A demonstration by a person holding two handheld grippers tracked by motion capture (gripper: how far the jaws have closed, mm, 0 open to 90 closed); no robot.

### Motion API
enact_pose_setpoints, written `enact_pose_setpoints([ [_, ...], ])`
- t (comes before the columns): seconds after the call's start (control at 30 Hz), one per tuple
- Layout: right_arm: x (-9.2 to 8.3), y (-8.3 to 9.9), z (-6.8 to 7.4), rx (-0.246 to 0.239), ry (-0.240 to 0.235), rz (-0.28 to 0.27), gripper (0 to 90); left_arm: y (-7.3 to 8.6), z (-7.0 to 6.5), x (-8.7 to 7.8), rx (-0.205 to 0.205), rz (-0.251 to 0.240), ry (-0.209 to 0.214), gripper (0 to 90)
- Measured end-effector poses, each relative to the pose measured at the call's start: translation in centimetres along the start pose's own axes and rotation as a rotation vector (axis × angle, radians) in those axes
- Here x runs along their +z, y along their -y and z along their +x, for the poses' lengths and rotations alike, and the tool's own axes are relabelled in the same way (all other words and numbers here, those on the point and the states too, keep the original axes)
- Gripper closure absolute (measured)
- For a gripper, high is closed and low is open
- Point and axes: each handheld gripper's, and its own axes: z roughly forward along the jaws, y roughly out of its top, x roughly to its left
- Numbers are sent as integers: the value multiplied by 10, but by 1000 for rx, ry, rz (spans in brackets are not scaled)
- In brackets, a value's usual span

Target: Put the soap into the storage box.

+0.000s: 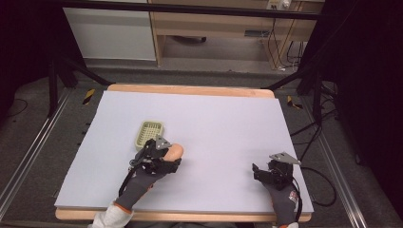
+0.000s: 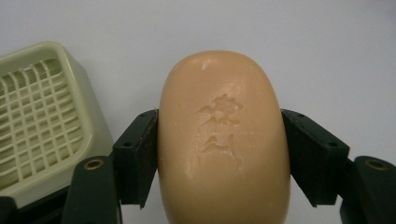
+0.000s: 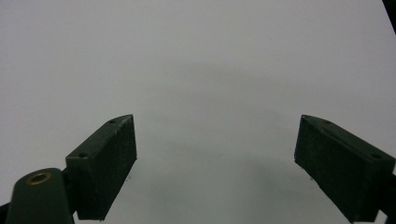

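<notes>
A peach soap bar (image 2: 223,140) is clamped across its long sides by the left gripper (image 1: 164,154), just beside the pale green soap dish (image 1: 149,133). It is judged firm but slippery. The right gripper (image 3: 215,163), well apart from the dish, is held released.

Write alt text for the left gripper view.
A peach-coloured bar of soap is clamped between the two black jaws of the left hand-held gripper. A pale green soap dish with a grid insert sits to its left on the grey table.
</notes>
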Motion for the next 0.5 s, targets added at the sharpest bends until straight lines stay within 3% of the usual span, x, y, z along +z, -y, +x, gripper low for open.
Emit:
enact_pose_setpoints([
  [0.5,1,-1,2,-6,-2,0,131,-2,19,-11,-48,-39,-18,312],
])
